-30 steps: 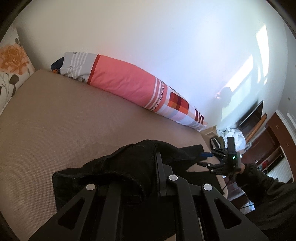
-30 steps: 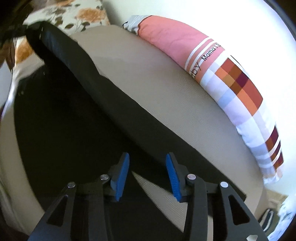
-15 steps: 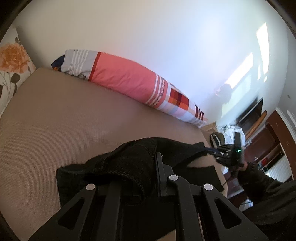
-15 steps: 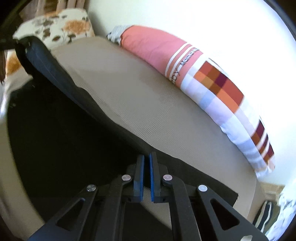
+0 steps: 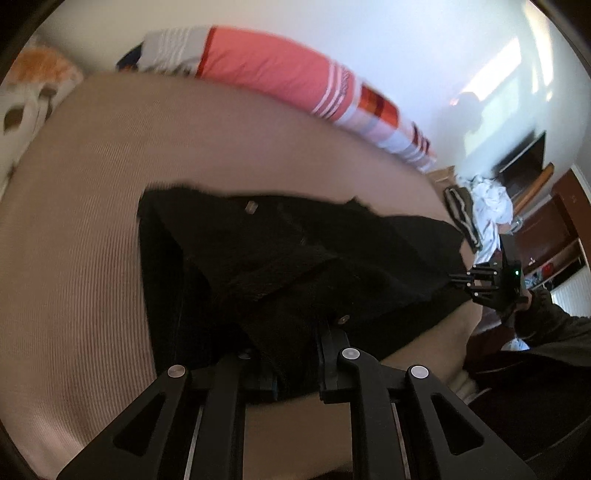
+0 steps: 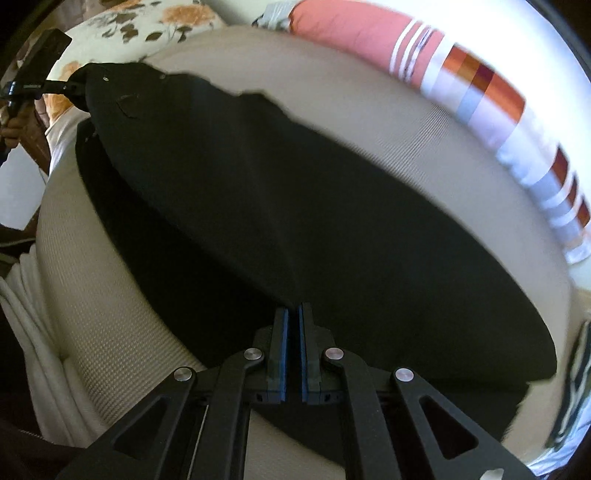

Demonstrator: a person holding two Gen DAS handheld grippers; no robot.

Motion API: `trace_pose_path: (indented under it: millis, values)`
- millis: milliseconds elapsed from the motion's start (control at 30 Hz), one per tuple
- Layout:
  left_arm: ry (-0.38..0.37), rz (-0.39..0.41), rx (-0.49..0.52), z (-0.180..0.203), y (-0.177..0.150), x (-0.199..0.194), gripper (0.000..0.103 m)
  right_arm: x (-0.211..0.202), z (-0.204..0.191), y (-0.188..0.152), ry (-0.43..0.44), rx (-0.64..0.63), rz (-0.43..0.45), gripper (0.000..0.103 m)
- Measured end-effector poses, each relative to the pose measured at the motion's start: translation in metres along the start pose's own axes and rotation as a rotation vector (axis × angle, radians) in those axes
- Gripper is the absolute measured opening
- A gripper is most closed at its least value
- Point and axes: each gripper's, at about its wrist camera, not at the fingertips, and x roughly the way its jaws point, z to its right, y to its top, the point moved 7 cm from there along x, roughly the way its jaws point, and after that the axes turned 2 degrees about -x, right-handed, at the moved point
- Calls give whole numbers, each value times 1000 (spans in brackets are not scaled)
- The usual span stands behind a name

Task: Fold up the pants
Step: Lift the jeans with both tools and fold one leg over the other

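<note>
Left tongs [image 5: 295, 354] are clamped on a bunched edge of the black pants [image 5: 295, 258], held low over the bed [image 5: 74, 258]. Right tongs [image 6: 291, 321] are pinched shut on the opposite edge, blue pads nearly touching through the cloth. The pants hang stretched between both tongs, above the beige mattress. The left view alone shows the clothes pile [image 5: 487, 199] and dark cabinet [image 5: 546, 229]; the right view alone shows the floral pillow [image 6: 147, 26] clearly. The striped bolster [image 6: 461, 74] lies along the wall.
</note>
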Motion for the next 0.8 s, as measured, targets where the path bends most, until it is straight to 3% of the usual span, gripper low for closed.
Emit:
trace_pose_path:
  millis: [233, 333, 433, 600, 800]
  values:
    - [98, -63, -38, -20, -31, 6, 31, 16, -5, 3, -18, 0, -29, 4]
    - [175, -89, -68, -28, -41, -2, 58, 17, -8, 4, -38, -24, -27, 5]
    - [209, -77, -123, -33, -48, -18, 62, 17, -7, 3, -35, -17, -16, 6]
    - [54, -24, -367, -27, -55, -37, 62, 15, -11, 0, -32, -9, 7, 7]
    - [-17, -20, -632, -33, -53, -14, 61, 15, -10, 0, -31, -15, 19, 7]
